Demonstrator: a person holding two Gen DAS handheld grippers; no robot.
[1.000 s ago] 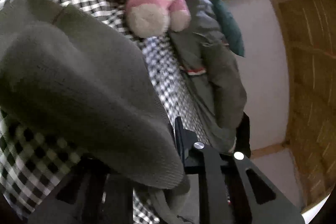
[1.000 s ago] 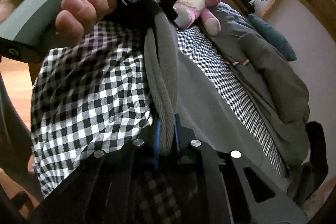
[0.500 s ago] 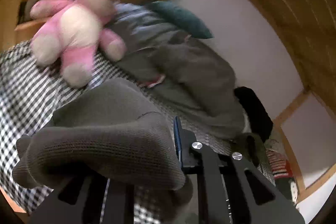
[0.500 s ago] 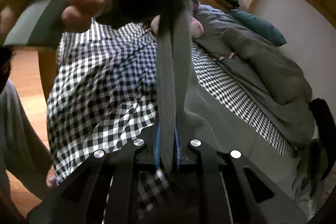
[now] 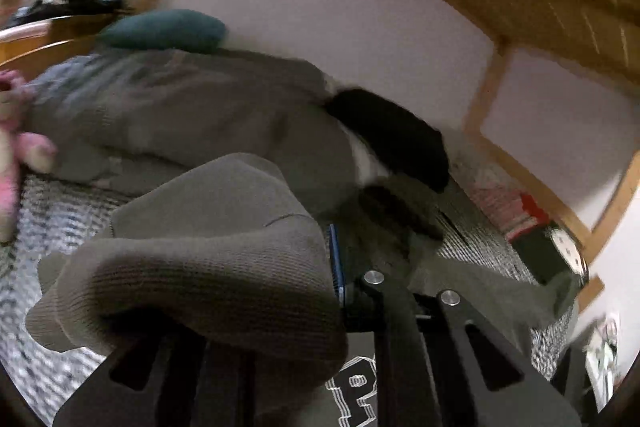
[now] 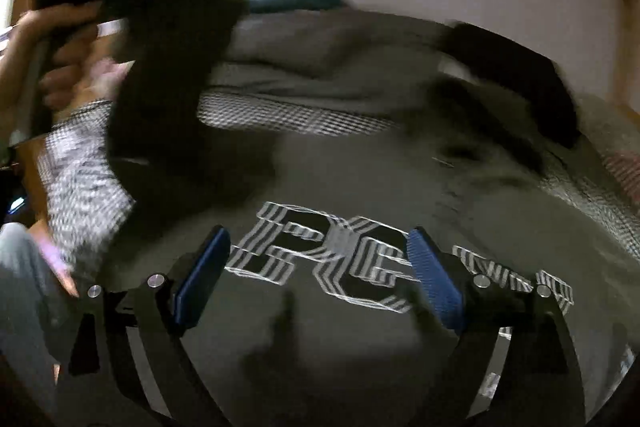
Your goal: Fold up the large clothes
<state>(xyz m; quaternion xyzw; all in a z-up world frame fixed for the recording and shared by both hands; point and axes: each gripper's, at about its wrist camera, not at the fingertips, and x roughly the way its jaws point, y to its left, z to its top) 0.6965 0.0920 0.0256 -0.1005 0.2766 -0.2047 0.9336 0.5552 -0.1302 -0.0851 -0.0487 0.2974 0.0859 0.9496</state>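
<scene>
In your left wrist view, your left gripper (image 5: pixel 332 267) is pinching a thick bunch of the gray sweatshirt (image 5: pixel 208 259). The cloth covers one finger, so you only see the blue pad (image 5: pixel 335 259) of the other pressed against it. The bunch is lifted above the checked bed sheet (image 5: pixel 48 211). Behind it lie a gray blanket (image 5: pixel 172 107), a dark green pillow (image 5: pixel 164 29) and a black cloth (image 5: pixel 392 135) by the white wall (image 5: pixel 320 7). A pink stuffed toy (image 5: pixel 16 155) peeks in at the left edge. In your right wrist view, your right gripper (image 6: pixel 320 275) has its jaws spread wide, holding nothing. Its two blue pads (image 6: pixel 202 279) sit over the sweatshirt's chest, where the big striped letters (image 6: pixel 328 251) show. The sweatshirt lies flat on the bed there. Up on the left, your left hand (image 6: pixel 48 67) holds the other gripper with a dark, blurry piece of the sweatshirt hanging from it.
</scene>
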